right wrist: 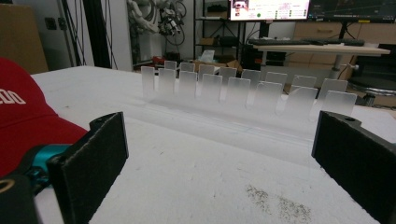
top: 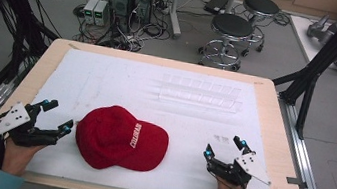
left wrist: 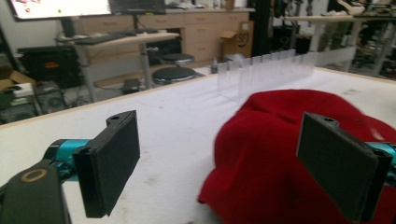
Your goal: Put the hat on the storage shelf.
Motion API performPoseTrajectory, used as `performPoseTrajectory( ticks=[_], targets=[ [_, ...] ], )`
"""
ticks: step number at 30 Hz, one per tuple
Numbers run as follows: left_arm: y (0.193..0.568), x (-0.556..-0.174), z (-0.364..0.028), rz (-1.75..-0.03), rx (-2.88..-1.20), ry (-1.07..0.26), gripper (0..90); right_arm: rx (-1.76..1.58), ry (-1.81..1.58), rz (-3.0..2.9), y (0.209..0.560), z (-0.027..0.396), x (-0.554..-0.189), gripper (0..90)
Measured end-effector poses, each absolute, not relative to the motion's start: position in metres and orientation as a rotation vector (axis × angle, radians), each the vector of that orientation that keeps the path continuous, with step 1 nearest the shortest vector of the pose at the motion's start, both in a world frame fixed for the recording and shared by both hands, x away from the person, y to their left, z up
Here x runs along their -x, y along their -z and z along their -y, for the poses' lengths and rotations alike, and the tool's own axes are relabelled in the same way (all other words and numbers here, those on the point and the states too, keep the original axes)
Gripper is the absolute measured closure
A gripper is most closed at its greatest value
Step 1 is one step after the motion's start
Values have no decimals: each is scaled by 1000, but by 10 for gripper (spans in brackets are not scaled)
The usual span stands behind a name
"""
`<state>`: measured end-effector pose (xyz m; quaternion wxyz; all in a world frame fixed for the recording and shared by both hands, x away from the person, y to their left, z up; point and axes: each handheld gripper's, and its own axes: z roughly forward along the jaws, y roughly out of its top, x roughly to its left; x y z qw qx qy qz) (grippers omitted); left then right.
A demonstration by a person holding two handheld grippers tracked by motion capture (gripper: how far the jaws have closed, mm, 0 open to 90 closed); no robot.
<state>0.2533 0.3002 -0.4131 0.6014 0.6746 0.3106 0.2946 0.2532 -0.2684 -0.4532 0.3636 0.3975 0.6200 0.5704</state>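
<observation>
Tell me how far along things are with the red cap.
Nothing looks done yet: the red cap lies flat on the white mat. The left claw is open beside the cap's back edge; the right claw is open, apart from it. Gripping and moving it remain.

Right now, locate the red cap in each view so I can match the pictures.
High view: red cap lies low centre on the white mat, between both grippers.
Left gripper view: right half, behind the right jaw.
Right gripper view: far left edge.
Shared landmark: the clear slotted rack, beyond the cap.
</observation>
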Motion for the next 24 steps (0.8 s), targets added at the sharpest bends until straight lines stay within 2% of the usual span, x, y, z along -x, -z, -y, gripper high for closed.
performPoseTrajectory(
  ticks=[3, 12, 15, 24],
  targets=[
    [406, -253, -290, -698, -1618, -606, 130, -1023, -1471, -1594, 453, 269, -253, 25],
    [395, -260, -281, -638, -1721, -484, 122, -1020, -1463, -1602, 453, 268, -254, 25],
    [399, -261, -274, -619, -1797, -397, 107, -1020, -1455, -1607, 453, 267, -254, 25],
    [411, -273, -268, -638, -1871, -356, 88, -1025, -1454, -1613, 453, 267, -255, 25]
  ],
)
